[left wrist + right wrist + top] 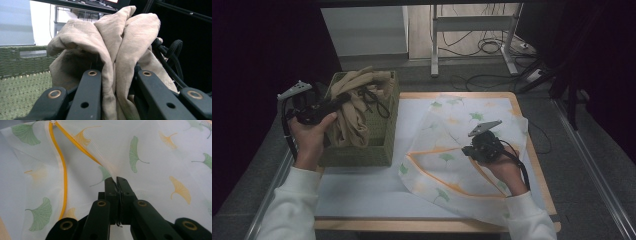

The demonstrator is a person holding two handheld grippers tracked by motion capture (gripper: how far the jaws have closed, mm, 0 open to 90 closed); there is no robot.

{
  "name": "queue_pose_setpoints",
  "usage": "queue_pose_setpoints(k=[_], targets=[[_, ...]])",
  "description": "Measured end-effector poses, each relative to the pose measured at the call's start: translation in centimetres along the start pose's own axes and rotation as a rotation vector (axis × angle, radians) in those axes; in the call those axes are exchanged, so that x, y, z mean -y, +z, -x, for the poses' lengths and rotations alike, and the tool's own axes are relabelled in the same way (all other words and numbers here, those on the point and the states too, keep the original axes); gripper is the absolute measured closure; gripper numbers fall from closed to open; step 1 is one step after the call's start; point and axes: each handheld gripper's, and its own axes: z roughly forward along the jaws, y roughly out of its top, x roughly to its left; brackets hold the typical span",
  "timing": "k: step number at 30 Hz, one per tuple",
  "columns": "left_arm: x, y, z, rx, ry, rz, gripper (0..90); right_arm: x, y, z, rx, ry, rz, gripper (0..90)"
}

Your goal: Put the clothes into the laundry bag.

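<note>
Left tongs point(343, 100) are clenched on a beige garment point(353, 107). In the left gripper view a thick fold of the garment point(112, 50) is pinched between the two black jaws and bunches up above them. A black drawstring point(170, 55) loops beside the fold on the right; in the high view the drawstring point(374, 100) lies over the top of the bundle.

The garment sits at the left of the worktop point(362, 192), in and over a green woven box point(387, 130), spilling down the box's near left side.

Right tongs point(468, 150) are at the right of the worktop, clamped on a white mesh bag point(447, 170) printed with green and orange ginkgo leaves. In the right gripper view the jaws stand pressed together with a thin ridge of the bag point(140, 155) caught at their tips. A yellow zipper point(63, 167) runs up the bag left of the jaws.

The bag lies spread flat on the worktop, its left edge just beside the box. Box and right tongs are well apart.
</note>
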Motion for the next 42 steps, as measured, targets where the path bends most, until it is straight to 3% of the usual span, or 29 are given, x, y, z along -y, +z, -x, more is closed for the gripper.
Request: queue_pose_setpoints(k=[23, 42], targets=[[0.8, -1.0, 2.8, 0.1, 0.017, 0.024, 79.8, 0.0, -0.1, 0.0, 0.0, -0.001, -0.001, 86.7], [1.6, -1.0, 5.1, 0.177, 0.043, 0.008, 79.8, 0.0, -0.1, 0.1, 0.002, 0.004, 0.0, 86.7]])
